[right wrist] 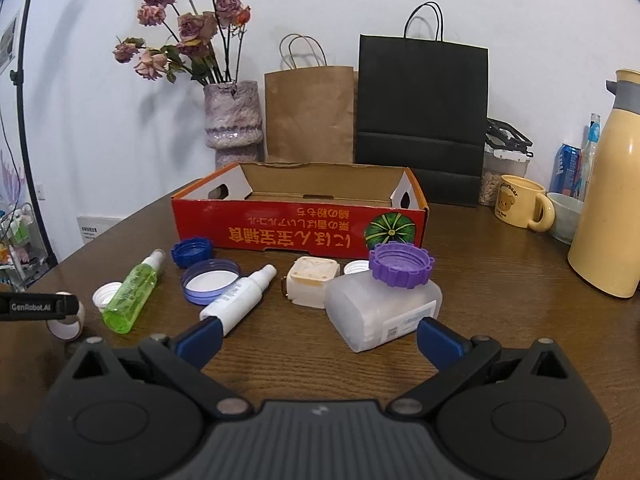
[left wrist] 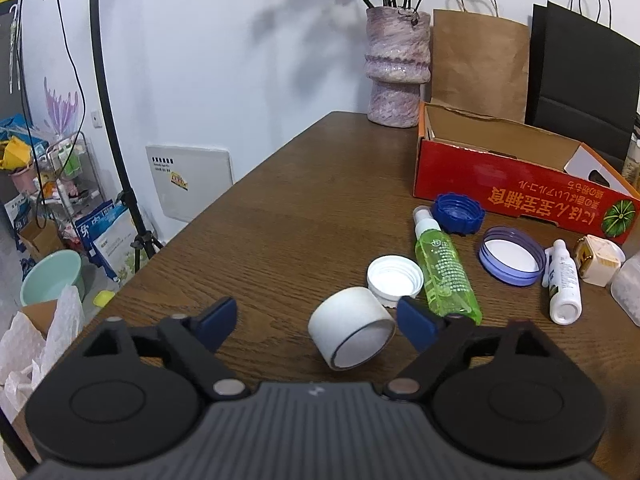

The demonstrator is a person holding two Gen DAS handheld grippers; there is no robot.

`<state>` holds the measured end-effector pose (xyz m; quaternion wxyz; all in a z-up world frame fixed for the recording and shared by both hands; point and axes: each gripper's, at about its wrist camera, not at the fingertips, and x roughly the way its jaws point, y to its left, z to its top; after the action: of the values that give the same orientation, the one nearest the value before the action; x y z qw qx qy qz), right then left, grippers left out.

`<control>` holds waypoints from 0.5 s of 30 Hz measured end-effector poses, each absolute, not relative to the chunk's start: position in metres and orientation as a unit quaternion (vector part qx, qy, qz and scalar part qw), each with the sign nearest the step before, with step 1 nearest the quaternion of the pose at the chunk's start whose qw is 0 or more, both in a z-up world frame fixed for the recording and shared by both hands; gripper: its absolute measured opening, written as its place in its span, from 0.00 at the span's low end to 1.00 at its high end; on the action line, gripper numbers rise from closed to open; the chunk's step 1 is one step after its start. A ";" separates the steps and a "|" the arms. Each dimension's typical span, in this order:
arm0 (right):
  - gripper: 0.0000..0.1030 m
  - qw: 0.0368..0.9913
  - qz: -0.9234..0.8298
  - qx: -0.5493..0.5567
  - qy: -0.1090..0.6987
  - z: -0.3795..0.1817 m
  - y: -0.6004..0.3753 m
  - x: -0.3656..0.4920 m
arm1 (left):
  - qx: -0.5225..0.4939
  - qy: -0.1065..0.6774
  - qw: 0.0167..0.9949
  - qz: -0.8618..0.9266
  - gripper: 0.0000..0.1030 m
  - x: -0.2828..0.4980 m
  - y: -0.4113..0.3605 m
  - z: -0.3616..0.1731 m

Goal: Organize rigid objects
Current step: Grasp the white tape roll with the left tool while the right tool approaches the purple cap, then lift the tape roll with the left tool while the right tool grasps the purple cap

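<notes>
The left gripper [left wrist: 316,322] stands partly open around a white cup [left wrist: 351,333] that lies on its side near the table's front edge. One blue pad looks to be at the cup's right rim, or just short of it; the other is well clear on the left, so nothing is held yet. A round body lying on its side is likely to roll or skid away if only one pad pushes it, and it could knock the white cap [left wrist: 395,277] just behind it.

The right gripper [right wrist: 318,338] is wide open and empty. Its pads flank the near end of a frosted plastic container [right wrist: 380,312] and the base of a white spray bottle [right wrist: 240,298]. A purple cap [right wrist: 401,265] rests loose on top of the container; I expect it to slide off if the container is tipped during a lift. A careless closing could also catch the spray bottle.

Further back lie a green bottle [right wrist: 130,298], a lavender lid [right wrist: 211,281] and a blue cap [right wrist: 192,251], all crowded together, so a sweep through them would scatter the lot.

Behind them the red box [right wrist: 300,224] stands open, apparently empty, probably the destination. Its front wall could snag anything carried in too low.
</notes>
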<state>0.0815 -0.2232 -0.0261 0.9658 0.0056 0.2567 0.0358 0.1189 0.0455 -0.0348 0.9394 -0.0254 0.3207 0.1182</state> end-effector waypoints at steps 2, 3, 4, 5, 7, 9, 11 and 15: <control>1.00 0.966 0.034 0.006 0.258 -0.027 -0.225 0.086 | -0.029 0.322 0.939 0.117 0.77 0.120 0.045 -0.036; 1.00 0.965 0.033 0.006 0.259 -0.027 -0.226 0.087 | -0.030 0.321 0.939 0.117 0.74 0.120 0.045 -0.036; 1.00 0.965 0.032 0.006 0.260 -0.027 -0.226 0.089 | -0.031 0.321 0.940 0.116 0.72 0.120 0.044 -0.036; 1.00 0.965 0.032 0.006 0.260 -0.028 -0.227 0.091 | -0.034 0.321 0.940 0.114 0.66 0.121 0.044 -0.036; 1.00 0.965 0.031 0.007 0.262 -0.028 -0.230 0.094 | -0.038 0.323 0.939 0.110 0.56 0.121 0.044 -0.037; 1.00 0.964 0.030 0.007 0.263 -0.028 -0.231 0.096 | -0.043 0.326 0.938 0.106 0.47 0.122 0.044 -0.038; 1.00 0.964 0.031 0.008 0.264 -0.029 -0.232 0.098 | -0.044 0.325 0.939 0.107 0.47 0.122 0.043 -0.038; 1.00 0.964 0.031 0.008 0.266 -0.030 -0.233 0.100 | -0.040 0.324 0.939 0.108 0.47 0.123 0.042 -0.037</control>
<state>0.0997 -0.2326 -0.0296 0.9636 0.0083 0.2656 0.0305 0.1229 0.0420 -0.0374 0.9390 -0.0402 0.3242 0.1075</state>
